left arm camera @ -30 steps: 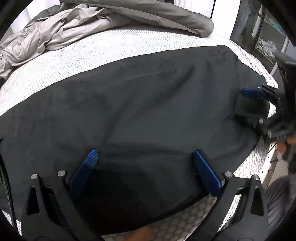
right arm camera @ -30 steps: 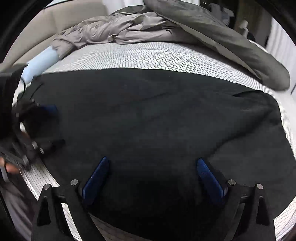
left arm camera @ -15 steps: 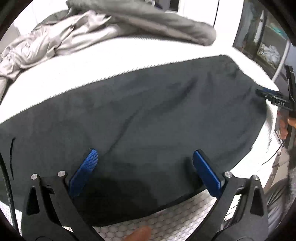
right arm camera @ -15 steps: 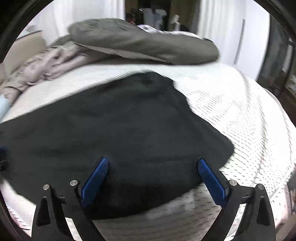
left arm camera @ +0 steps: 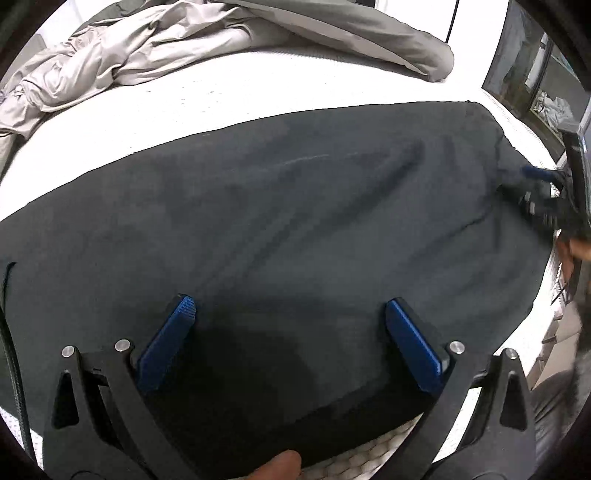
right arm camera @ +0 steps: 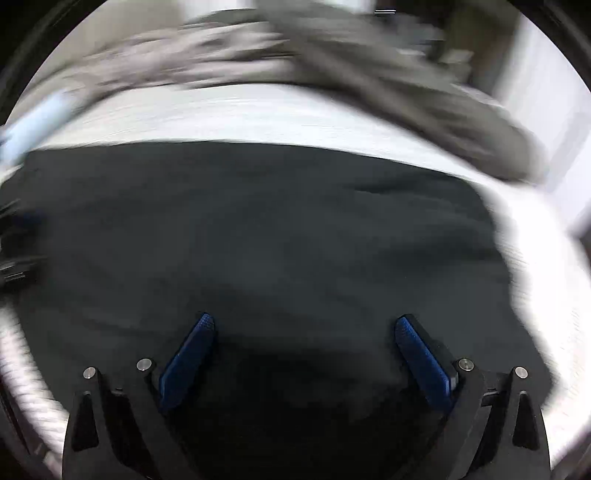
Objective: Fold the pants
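Black pants [left arm camera: 295, 206] lie spread flat across a white mattress [left arm camera: 207, 107]. My left gripper [left arm camera: 290, 306] is open and empty, hovering over the near edge of the pants. My right gripper [right arm camera: 304, 325] is open and empty, also low over the pants [right arm camera: 258, 229]; its view is motion-blurred. In the left wrist view the right gripper [left arm camera: 543, 192] sits at the pants' far right end, its blue fingertip just over the fabric edge. A dark blur at the left edge of the right wrist view may be the left gripper.
Crumpled grey bedding [left arm camera: 122, 55] and a grey pillow [left arm camera: 369, 33] lie at the back of the bed. The mattress's right edge [left arm camera: 546, 332] drops off toward a glass cabinet [left arm camera: 535, 74]. A thumb [left arm camera: 277, 465] shows at the bottom.
The right gripper swung away to the right, then back toward the pants' right end, still moving fast. The left gripper stays open and drifted slightly over the near edge.
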### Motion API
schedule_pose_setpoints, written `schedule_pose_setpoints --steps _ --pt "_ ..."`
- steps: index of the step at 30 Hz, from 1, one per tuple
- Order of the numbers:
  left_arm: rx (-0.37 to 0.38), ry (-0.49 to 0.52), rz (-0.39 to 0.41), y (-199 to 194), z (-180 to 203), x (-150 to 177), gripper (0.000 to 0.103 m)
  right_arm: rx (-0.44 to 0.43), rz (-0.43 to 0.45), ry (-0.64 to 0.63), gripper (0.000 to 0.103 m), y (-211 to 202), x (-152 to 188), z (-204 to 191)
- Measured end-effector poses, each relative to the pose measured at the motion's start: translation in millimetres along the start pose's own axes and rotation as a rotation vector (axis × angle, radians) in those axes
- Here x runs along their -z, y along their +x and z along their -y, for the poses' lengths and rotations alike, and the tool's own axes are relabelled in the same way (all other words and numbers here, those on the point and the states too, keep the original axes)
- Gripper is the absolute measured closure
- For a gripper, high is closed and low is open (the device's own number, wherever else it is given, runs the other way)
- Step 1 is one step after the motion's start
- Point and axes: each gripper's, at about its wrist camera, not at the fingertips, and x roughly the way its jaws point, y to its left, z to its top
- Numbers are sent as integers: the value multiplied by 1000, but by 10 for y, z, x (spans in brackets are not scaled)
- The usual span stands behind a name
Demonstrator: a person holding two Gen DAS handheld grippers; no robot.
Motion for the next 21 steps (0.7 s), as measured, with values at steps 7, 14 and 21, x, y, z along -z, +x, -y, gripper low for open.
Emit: schedule_pose_setpoints --steps 7,14,21 --pt "-14 -1 12 -137 -117 44 1 56 3 338 3 -103 208 781" --pt "-22 79 79 -250 199 -427 1 -180 61 43 3 -454 -352 -344" --pt "-28 16 -58 365 23 -588 0 -206 -32 -228 3 17 -528 -1182"
